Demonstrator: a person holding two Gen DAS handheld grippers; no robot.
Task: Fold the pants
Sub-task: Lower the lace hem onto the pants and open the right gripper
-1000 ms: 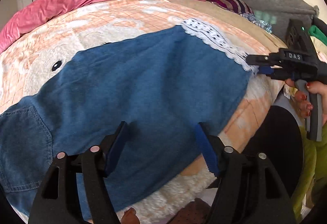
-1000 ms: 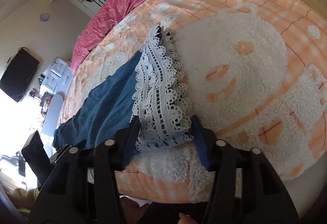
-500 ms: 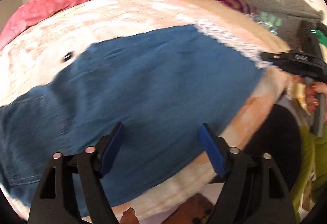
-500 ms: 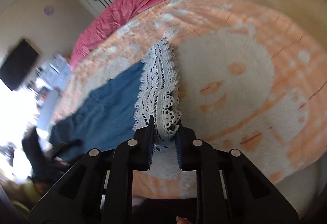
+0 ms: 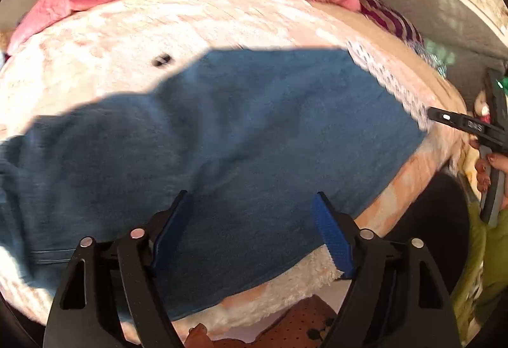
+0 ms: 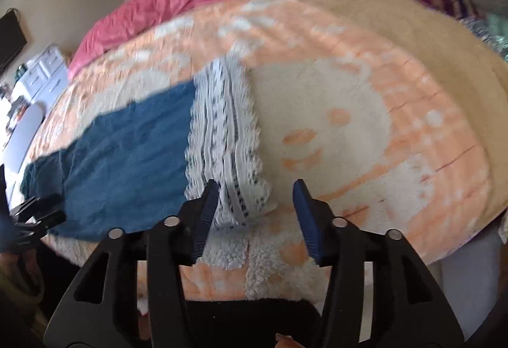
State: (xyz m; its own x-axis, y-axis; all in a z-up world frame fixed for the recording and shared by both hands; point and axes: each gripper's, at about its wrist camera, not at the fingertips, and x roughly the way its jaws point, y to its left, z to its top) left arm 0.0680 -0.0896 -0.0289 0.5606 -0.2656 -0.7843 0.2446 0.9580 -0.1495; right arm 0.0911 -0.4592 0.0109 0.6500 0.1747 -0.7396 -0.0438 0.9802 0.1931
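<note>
Here, left gripper (image 5: 252, 208) spread wide over blue pants (image 5: 222, 138), right gripper (image 6: 255, 194) released, seemingly brushing lace hem (image 6: 228, 138)

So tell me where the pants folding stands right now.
Done: the blue pants lie flat lengthwise on the fleece blanket, lace hem at one end, apparently leg over leg. In hand: nothing; the left gripper hangs open over the denim, and the right gripper is open at the lace corner. Left: the crosswise fold, hem toward waist.

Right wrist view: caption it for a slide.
Open right gripper at the lace hem of blue pants on a bed.
</note>
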